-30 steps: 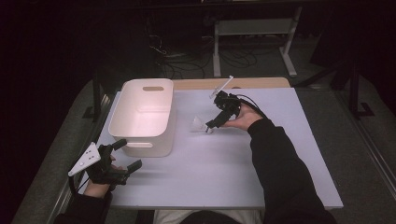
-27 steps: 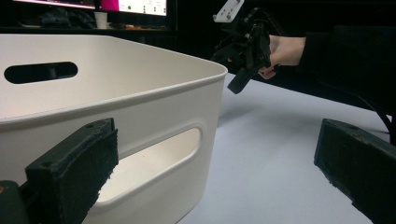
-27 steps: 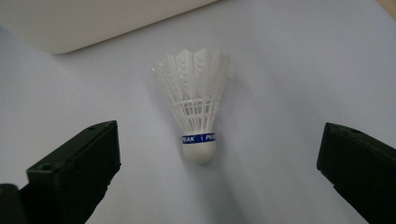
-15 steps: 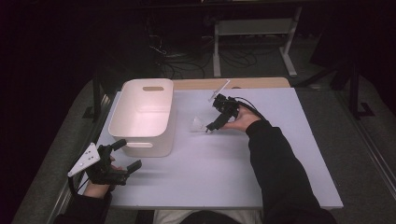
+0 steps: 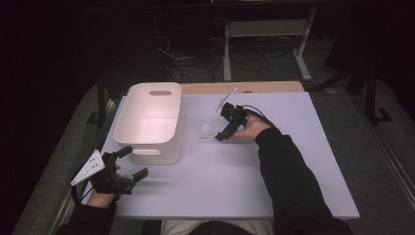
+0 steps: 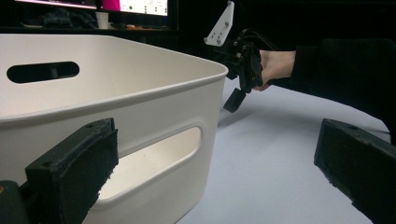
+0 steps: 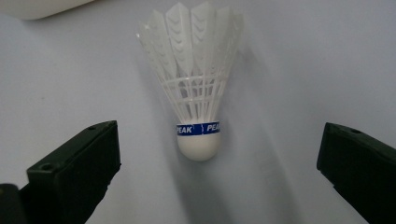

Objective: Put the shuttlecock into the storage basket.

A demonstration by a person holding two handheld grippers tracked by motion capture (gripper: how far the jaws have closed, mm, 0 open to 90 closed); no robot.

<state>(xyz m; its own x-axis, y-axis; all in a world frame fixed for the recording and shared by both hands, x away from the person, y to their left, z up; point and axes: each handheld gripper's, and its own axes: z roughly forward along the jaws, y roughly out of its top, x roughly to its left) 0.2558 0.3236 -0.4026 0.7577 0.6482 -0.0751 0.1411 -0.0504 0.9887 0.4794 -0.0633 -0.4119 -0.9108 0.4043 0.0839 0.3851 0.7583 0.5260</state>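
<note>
Leftmost, the left gripper rests low at the near left corner of the pale lavender table top, its 2 black jaws spread wide and pinching nothing. It sits just beside the near end of the white plastic bin with cut-out handles, and in the left gripper view the bin's near handle slot lies between the jaws. That looks like a waiting pose, perhaps ready to steady the bin.

Next along, the bin stands upright and open toward the table's left, with nothing visible on the part of its floor that shows. It seems placed as the likely drop-off point, within easy reach of both hands.

Just right of the bin lies the white plastic shuttlecock with a blue band, on its side on the table, apart from the bin wall. In the right gripper view its rounded cork end points back toward the camera and its skirt fans away, so the narrow end is the easiest part to pinch.

Farther right, the right gripper tilts down over the shuttlecock, jaws spread wide on either side of it and not touching it. I judge this to be the lining-up step before closing on the cork.
</note>
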